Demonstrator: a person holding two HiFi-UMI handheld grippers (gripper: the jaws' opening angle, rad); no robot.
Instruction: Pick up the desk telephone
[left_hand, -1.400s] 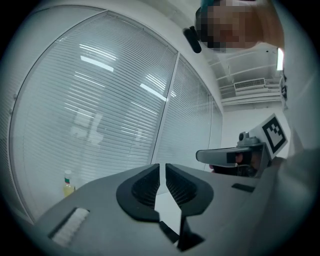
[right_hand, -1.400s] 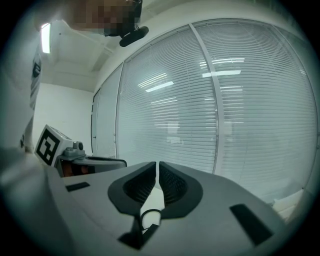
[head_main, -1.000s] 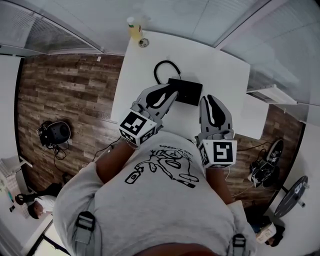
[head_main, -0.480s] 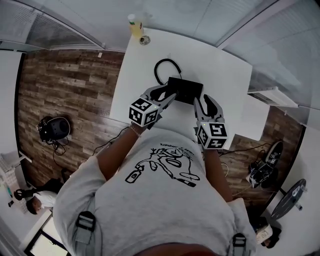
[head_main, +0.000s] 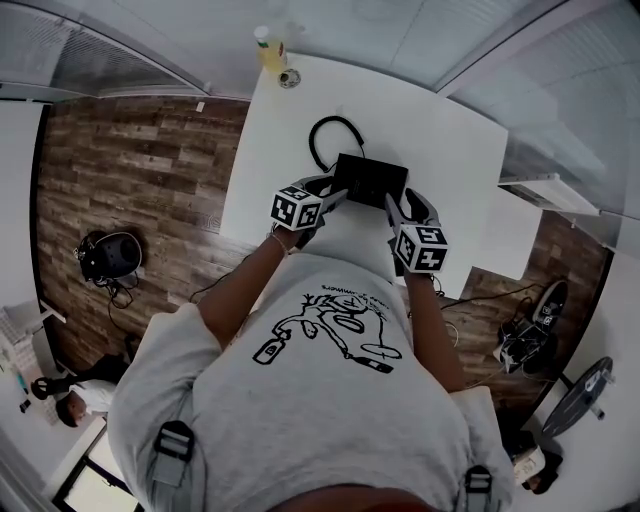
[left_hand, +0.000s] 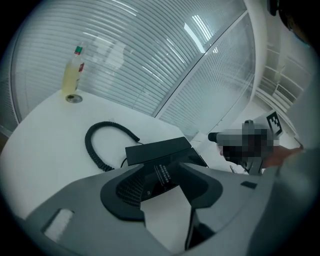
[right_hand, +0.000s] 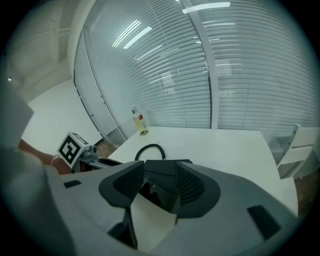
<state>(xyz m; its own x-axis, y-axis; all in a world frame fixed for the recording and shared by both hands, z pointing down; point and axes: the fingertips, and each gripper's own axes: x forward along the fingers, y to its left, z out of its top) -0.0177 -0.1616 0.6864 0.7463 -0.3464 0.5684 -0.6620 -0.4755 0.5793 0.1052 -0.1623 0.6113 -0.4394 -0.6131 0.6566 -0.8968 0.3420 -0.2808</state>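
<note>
- The black desk telephone (head_main: 370, 180) lies on the white table (head_main: 450, 130); its coiled cord (head_main: 322, 135) loops just behind it
- The left gripper (head_main: 336, 192) and right gripper (head_main: 394, 207) flank its near corners; both sets of jaws are opening, the telephone's edge between them, unpressed
- A bottle (head_main: 270, 52) stands well apart at the far corner
</note>
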